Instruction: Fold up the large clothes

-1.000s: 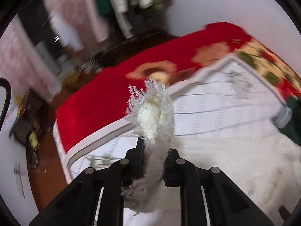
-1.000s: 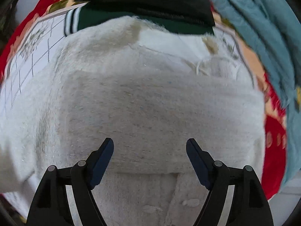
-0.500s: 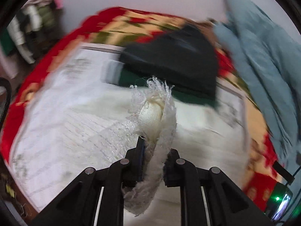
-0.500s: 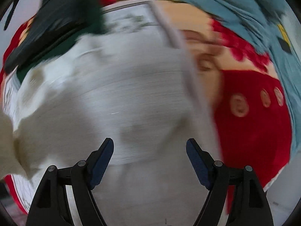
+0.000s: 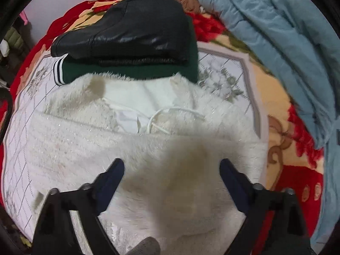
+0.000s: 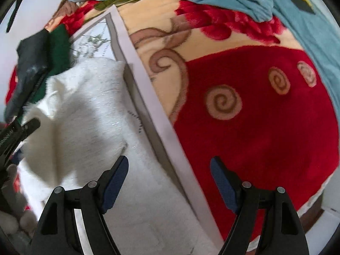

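A fluffy white garment lies spread on a white patterned sheet on the bed, its inner lining and a white cord showing near the far edge. My left gripper is open and empty just above the garment's near part. My right gripper is open and empty, over the sheet's grey border to the right of the garment. The other gripper's black body shows at the left edge of the right wrist view.
A folded black leather jacket sits on a folded dark green garment at the far side of the sheet. A light blue quilt is heaped at the right. A red floral blanket covers the bed.
My left gripper was shut on the garment's fuzzy white edge and swung it over the bed; it has let go and is now open. My right gripper stayed open and swung right.
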A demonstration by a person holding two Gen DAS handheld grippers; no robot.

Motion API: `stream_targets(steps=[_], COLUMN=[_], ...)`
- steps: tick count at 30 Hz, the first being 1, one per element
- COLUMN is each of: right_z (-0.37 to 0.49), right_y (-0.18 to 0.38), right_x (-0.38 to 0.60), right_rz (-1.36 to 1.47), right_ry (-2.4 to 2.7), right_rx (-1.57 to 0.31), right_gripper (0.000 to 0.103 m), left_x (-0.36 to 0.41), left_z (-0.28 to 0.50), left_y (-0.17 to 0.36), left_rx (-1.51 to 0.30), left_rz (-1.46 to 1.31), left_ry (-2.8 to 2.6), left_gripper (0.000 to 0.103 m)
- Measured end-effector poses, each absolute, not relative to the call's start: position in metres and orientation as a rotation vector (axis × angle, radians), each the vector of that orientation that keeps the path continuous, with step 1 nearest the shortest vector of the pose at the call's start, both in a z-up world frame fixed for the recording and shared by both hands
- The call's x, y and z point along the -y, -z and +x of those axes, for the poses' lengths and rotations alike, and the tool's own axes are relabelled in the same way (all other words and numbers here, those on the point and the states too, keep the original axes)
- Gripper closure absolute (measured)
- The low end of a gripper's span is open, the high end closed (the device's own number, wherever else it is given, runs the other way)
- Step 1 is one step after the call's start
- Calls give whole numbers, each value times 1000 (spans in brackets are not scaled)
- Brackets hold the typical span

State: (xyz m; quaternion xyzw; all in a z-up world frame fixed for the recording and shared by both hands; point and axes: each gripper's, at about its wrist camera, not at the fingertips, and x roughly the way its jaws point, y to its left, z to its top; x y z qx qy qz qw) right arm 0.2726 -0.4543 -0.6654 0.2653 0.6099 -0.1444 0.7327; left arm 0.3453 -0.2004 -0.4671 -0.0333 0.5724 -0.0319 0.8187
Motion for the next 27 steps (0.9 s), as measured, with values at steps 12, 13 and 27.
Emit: stream_targets(steps=[12, 13, 27], right_z=[325, 343, 379], right_y=[657, 668, 638], right_x=[388, 371, 353], right_rz=[874, 857, 731], right_ry=[-102, -136, -78], right_rx=[-1250, -1279, -1224], right_gripper=[22, 22, 95], left_x=[47, 36, -17], left_z=[311, 308, 322], left_y=[421, 424, 452], left_rx=[-1137, -1138, -1154], left_rz=[-133, -122, -82], left_ry=[-247, -281, -443], left_gripper=[9, 9, 9])
